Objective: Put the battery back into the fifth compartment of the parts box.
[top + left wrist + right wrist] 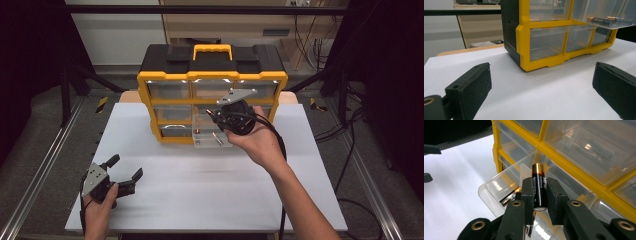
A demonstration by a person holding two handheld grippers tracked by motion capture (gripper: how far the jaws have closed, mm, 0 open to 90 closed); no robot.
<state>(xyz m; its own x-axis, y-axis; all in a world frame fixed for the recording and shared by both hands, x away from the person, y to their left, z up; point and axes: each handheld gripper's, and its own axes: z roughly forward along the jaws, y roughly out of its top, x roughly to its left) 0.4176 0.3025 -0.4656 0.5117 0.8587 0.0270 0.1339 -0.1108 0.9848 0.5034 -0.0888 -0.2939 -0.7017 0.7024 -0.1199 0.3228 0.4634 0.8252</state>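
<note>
A yellow and black drawer cabinet (212, 90) stands at the back of the white table (200, 190). Its clear bottom middle drawer (212, 140) is pulled out and holds batteries (510, 198). My right gripper (539, 195) is shut on a black and gold battery (539, 190), held just above the open drawer (499, 192). In the high view the right gripper (220, 120) sits in front of the cabinet's middle column. My left gripper (124, 170) rests open on the table's front left, with nothing between its pads (471, 87). The cabinet (544, 37) lies ahead of it.
Metal rails (45, 165) run along both sides of the table. Cables (350, 150) trail on the floor at the right. Bare white tabletop lies between the left gripper and the cabinet.
</note>
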